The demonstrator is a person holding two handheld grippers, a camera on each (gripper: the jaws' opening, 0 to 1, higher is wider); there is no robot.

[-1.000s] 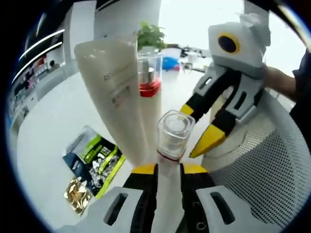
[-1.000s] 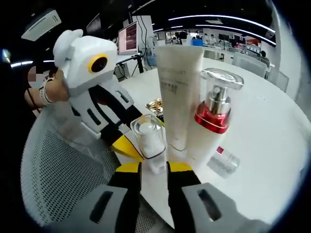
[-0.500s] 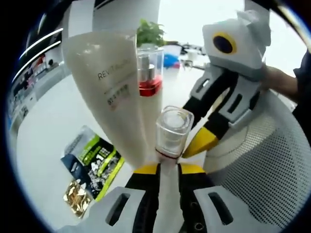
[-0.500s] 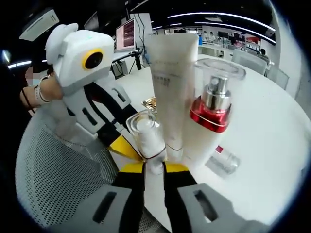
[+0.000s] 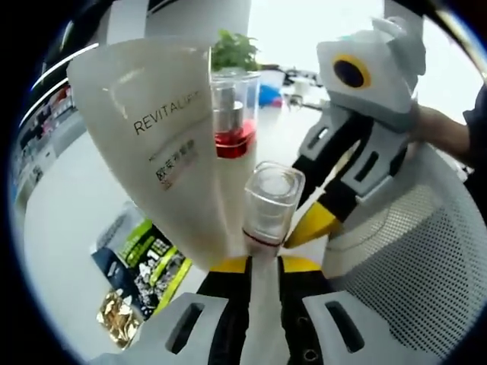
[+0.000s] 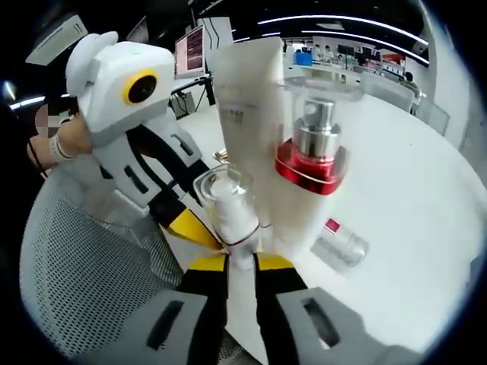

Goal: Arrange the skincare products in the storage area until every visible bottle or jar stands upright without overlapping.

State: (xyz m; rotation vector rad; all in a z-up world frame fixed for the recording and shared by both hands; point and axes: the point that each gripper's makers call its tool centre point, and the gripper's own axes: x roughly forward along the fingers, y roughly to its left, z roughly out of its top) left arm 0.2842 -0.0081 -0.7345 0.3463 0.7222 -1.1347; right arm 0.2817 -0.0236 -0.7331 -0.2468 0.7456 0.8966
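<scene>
Left gripper [image 5: 262,265]: clamped narrow on the white body of a small clear-capped bottle [image 5: 271,201], upright between its yellow-tipped jaws. Right gripper [image 6: 240,262]: likewise closed on that small bottle [image 6: 228,209], gripped from the opposite side; each gripper seen in the other's view, slanting down to the bottle (right gripper [image 5: 358,137], left gripper [image 6: 137,129]).

Just beside the small bottle, a tall white tube [image 5: 163,144] marked REVITAL, standing, apparently touching it. Next to the tube, a red-collared pump bottle [image 5: 233,122] under a clear cap, upright. Same pair in the right gripper view: tube [image 6: 243,99], pump bottle [image 6: 308,163].

Beyond the pump bottle, on the white table [image 6: 411,190], a small clear vial [image 6: 341,244] lying on its side. On the tube's far side, flat sachets [image 5: 141,262] and a gold foil packet [image 5: 118,319]. White mesh basket [image 5: 415,251] beside the small bottle; whether bottle inside or outside it, not discernible.
</scene>
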